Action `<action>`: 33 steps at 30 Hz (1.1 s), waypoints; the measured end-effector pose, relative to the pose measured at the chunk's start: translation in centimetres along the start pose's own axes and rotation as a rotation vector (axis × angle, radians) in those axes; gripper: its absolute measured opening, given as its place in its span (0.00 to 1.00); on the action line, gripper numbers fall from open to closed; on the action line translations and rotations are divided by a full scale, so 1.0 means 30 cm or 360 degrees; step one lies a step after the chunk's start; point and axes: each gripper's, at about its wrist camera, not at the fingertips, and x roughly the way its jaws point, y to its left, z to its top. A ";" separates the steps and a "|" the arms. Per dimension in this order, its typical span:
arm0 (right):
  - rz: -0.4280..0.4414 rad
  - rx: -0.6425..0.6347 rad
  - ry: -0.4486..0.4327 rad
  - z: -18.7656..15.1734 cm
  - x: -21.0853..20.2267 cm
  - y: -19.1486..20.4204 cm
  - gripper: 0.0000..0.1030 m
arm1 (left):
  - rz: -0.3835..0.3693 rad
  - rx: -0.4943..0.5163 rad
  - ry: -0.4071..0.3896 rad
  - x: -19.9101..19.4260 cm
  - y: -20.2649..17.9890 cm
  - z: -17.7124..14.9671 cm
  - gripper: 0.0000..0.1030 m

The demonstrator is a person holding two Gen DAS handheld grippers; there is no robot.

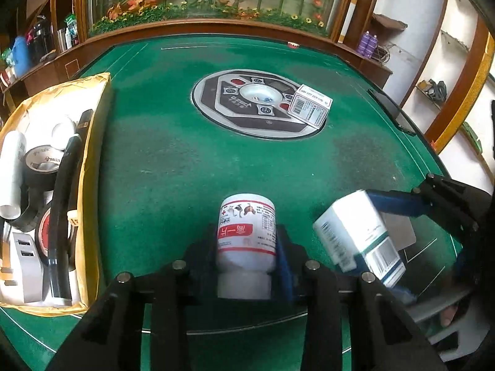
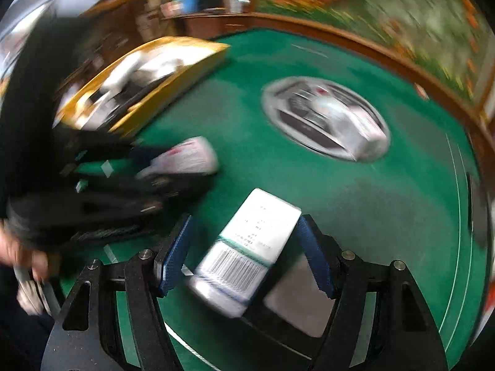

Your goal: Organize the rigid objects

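Note:
A white bottle with a red label lies between the blue pads of my left gripper, which is shut on it just above the green felt. To its right, a white box with a barcode hangs tilted in my right gripper. In the right wrist view that box sits askew between the fingers of the right gripper, caught corner to corner. The left gripper and the bottle appear blurred at the left.
A yellow-walled tray at the left holds tape rolls, white tubes, a charger and a black cable. A small white carton rests on the round centre console. Wooden rails edge the green table. A hand shows at lower left.

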 end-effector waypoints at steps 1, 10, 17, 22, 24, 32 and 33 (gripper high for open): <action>-0.0005 0.0014 -0.0007 -0.001 -0.001 -0.002 0.65 | 0.0000 0.0000 0.0001 0.000 0.000 0.000 0.35; 0.0062 0.0258 -0.0006 -0.012 0.002 -0.111 0.34 | -0.0009 -0.0009 -0.0006 -0.007 0.006 -0.011 0.35; 0.0135 0.0404 -0.0157 0.005 -0.054 -0.154 0.34 | -0.0059 -0.0042 -0.0043 -0.027 0.013 -0.009 0.35; 0.0188 0.0449 -0.0224 0.013 -0.072 -0.165 0.34 | -0.0081 -0.0051 -0.0095 -0.068 0.011 0.000 0.35; 0.0231 0.0473 -0.0244 0.015 -0.075 -0.175 0.34 | -0.0089 -0.0056 -0.0127 -0.095 0.017 0.005 0.35; 0.0348 0.0523 -0.0318 0.022 -0.081 -0.186 0.34 | -0.0096 -0.0146 -0.0275 -0.225 0.113 0.018 0.35; 0.0369 0.0537 -0.0315 0.025 -0.078 -0.182 0.34 | -0.0089 -0.0160 -0.0291 -0.238 0.128 0.019 0.35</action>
